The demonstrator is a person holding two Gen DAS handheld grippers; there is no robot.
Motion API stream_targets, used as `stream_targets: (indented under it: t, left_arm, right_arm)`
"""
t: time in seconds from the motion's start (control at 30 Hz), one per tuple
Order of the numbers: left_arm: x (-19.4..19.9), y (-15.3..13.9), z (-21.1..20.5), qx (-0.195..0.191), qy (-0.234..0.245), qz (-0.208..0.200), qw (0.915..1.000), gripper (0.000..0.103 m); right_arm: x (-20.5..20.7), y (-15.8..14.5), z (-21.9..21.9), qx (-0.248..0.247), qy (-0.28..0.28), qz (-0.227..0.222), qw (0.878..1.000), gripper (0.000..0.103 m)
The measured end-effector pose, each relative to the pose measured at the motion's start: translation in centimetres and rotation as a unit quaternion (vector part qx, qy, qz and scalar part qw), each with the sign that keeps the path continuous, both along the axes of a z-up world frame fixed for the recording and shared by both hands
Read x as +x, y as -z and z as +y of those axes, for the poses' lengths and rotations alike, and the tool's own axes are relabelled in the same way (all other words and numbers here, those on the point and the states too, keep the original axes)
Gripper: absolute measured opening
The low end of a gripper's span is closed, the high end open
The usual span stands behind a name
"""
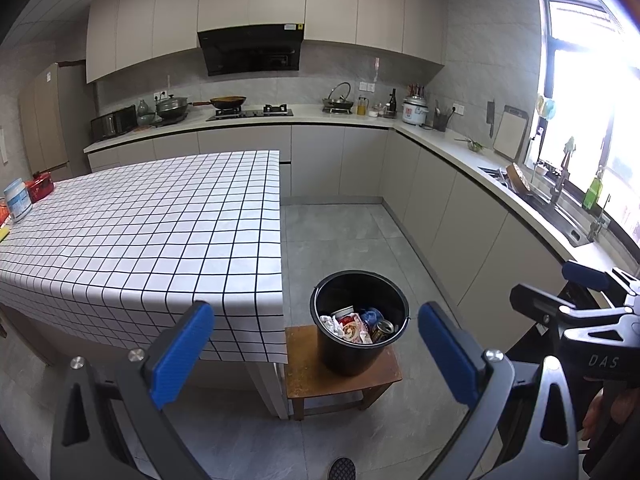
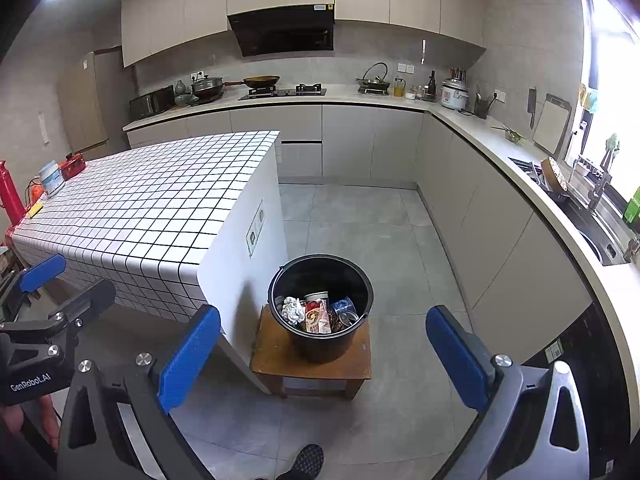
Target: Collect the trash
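A black bucket (image 1: 360, 320) (image 2: 322, 308) stands on a low wooden stool (image 1: 340, 380) (image 2: 312, 364) beside the checked table (image 1: 140, 236) (image 2: 144, 208). Inside it lie trash pieces: crumpled white paper (image 2: 292, 310), a red wrapper (image 2: 318, 316), a can (image 1: 382, 330) and a blue item (image 1: 370, 315). My left gripper (image 1: 316, 354) hangs open and empty, above and in front of the bucket. My right gripper (image 2: 323, 354) is open and empty too, facing the bucket. Each gripper shows at the edge of the other's view.
On the table's far left end sit a white tub (image 1: 17, 200) (image 2: 51, 178) and a red box (image 1: 41, 186) (image 2: 73, 165). Grey cabinets and a counter (image 1: 500, 176) with a sink (image 2: 592, 216) run along the right. A shoe (image 2: 306, 462) shows on the tiled floor below.
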State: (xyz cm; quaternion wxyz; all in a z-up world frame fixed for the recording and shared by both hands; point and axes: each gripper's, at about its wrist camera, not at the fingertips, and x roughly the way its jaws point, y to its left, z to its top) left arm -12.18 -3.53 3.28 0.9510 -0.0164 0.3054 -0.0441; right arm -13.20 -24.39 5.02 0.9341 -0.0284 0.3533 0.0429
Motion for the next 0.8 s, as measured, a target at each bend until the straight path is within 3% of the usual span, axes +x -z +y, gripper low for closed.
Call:
stream_targets:
  t: [0.8]
  left_arm:
    - [0.36,-0.48,0.03,-0.005,0.010,-0.005,0.9999,0.103]
  right_arm:
    - [0.50,-0.11,-0.30,0.002,0.007,-0.002,1.000,0.103]
